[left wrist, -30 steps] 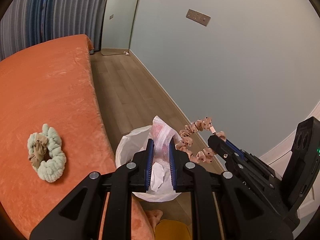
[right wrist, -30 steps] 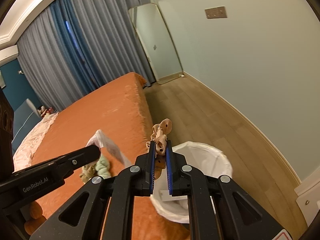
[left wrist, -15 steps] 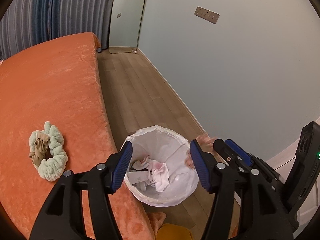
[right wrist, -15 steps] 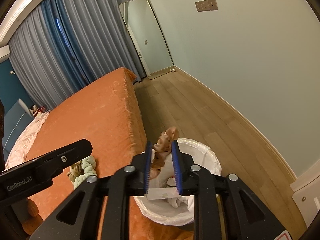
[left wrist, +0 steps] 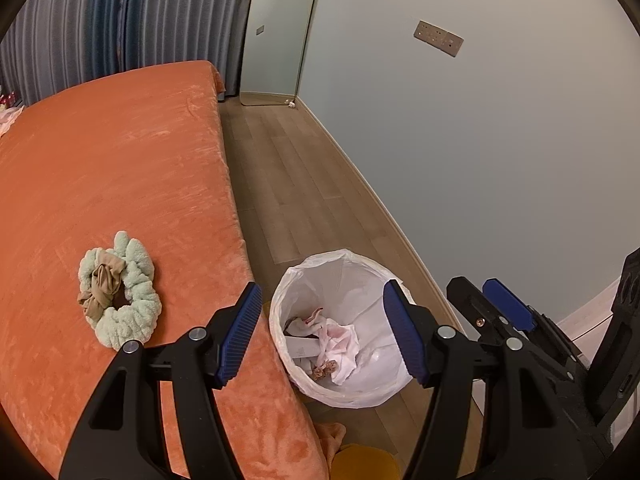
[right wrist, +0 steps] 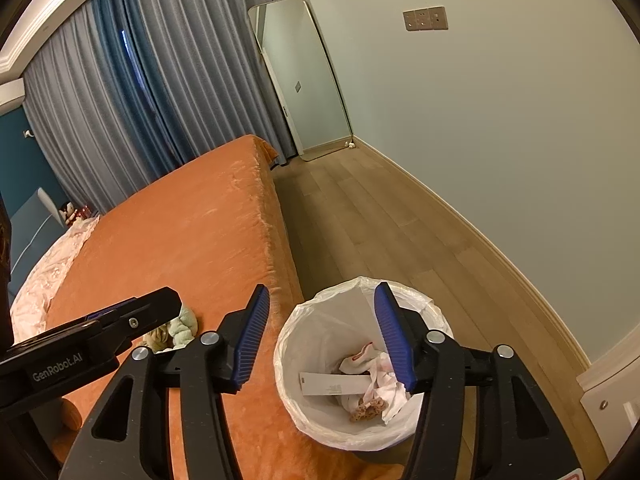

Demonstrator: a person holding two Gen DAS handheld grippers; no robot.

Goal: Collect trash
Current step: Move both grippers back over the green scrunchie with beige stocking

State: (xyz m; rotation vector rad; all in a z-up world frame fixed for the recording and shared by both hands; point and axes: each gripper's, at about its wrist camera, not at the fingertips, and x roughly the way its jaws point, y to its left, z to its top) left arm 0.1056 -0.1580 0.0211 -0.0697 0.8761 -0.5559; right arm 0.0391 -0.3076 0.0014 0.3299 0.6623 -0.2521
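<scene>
A white-lined trash bin (left wrist: pixel 316 276) stands on the floor beside the orange bed and also shows in the right wrist view (right wrist: pixel 320 312). Inside lie a crumpled pink-white wrapper (left wrist: pixel 340 340), a white paper strip (right wrist: pixel 332 389) and a pink beaded scrunchie (left wrist: pixel 325 369), seen too in the right wrist view (right wrist: pixel 368 410). My left gripper (left wrist: pixel 324 332) is open and empty above the bin. My right gripper (right wrist: pixel 320 336) is open and empty above the bin. A mint green scrunchie with a tan one on it (left wrist: pixel 118 290) lies on the bed.
The orange bed (left wrist: pixel 100 168) fills the left, its edge next to the bin. Wooden floor (left wrist: pixel 288 168) runs between bed and wall to a leaning mirror (right wrist: pixel 304 80). A yellow object (left wrist: pixel 366 464) lies on the floor near the bed corner. Curtains hang behind.
Both grippers opened. The wrapper fell from the left gripper and the pink beaded scrunchie from the right gripper into the bin.
</scene>
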